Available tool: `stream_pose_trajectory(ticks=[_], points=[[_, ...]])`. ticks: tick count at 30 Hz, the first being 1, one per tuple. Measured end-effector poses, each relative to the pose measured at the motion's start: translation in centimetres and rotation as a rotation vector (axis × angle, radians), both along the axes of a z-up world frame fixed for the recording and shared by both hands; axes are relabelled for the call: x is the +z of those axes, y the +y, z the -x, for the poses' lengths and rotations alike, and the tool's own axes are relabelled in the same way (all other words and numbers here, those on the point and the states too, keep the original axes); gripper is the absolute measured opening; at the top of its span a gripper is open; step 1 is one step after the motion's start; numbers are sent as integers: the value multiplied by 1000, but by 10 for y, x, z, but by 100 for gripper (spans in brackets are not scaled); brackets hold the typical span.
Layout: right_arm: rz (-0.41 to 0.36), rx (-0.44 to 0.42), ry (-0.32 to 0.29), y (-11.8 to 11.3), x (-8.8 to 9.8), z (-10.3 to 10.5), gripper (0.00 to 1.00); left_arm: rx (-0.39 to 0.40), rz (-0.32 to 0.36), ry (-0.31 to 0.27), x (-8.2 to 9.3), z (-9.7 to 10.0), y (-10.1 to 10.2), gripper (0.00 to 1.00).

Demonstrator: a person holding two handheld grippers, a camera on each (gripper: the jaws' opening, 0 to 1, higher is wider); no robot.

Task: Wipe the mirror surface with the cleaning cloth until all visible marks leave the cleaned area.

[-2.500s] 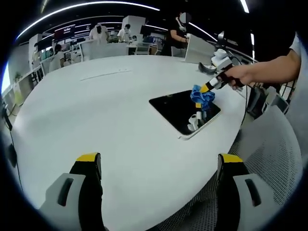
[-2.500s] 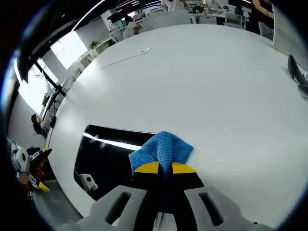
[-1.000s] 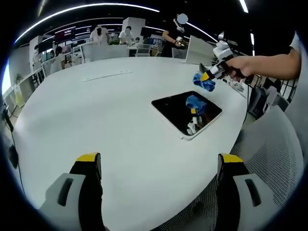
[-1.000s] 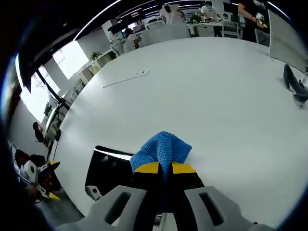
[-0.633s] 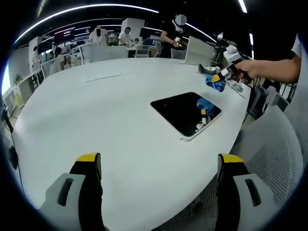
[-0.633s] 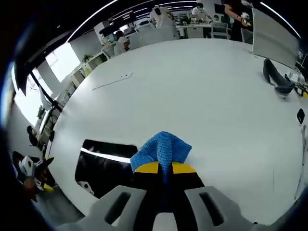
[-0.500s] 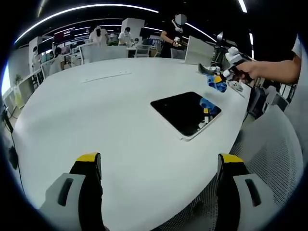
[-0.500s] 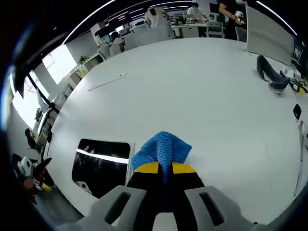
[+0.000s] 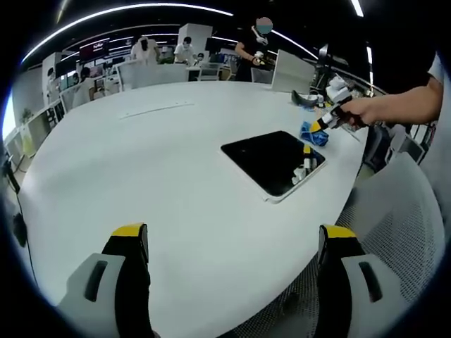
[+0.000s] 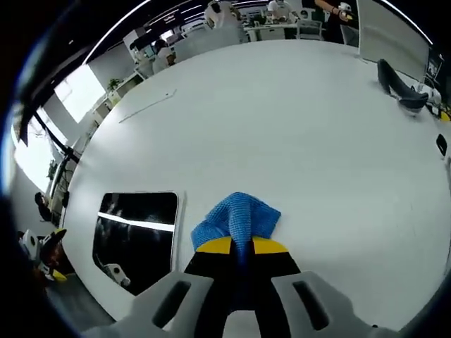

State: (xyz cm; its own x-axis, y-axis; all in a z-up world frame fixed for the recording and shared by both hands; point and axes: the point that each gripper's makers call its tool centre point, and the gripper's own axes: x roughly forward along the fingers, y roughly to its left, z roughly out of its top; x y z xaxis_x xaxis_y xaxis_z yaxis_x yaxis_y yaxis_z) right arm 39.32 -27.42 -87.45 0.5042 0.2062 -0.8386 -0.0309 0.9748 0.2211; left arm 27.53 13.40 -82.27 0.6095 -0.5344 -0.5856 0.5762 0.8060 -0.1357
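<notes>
A dark rectangular mirror [image 9: 271, 160] in a white frame lies flat on the white table [image 9: 141, 183] near its right edge; in the right gripper view the mirror [image 10: 134, 236] sits low on the left. The blue cleaning cloth [image 10: 236, 220] is pinched in my right gripper [image 10: 238, 246], which is shut on it over bare table to the right of the mirror. In the left gripper view that right gripper [image 9: 317, 128] with the cloth [image 9: 311, 134] hovers by the mirror's far right corner, held by a hand. My left gripper [image 9: 229, 243] stands open over the near table edge, nothing between its fingers.
A dark curved object [image 10: 399, 84] lies on the table at the far right. A mesh chair [image 9: 394, 232] stands off the table's right edge. A thin white strip [image 9: 155, 109] lies far across the table. People and desks fill the background.
My right gripper carried the cloth off the mirror, up and to the right, then down beside the mirror's right corner. The left gripper stayed still.
</notes>
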Motion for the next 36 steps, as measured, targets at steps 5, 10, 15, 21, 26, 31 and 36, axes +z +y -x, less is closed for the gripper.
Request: stream_pose_trajectory(ticks=[5,10,15,21,26,31,36], points=[[20,49,4,2,-2,-1,3,8,0,0,0,-1,2,99],[13,74,2,1,-2,0,3,-2,-7,9,-2,1,1,99],[-13,77,-24,4,2,2,7,6,-9,-1,-1,-1,3,99],[-61,150,-192,3,36,-8,46,29,21,-9,3,-3,3,99],[-35,310,-339,-6,63,-1,85,48,34,-26,8,-6,5,99],[-20,399,-391,-20,74,33,98,82,52,-69,19,-10,7,99],[65,463,-453,-38,75,58,98,95,59,-89,24,-10,6,99]])
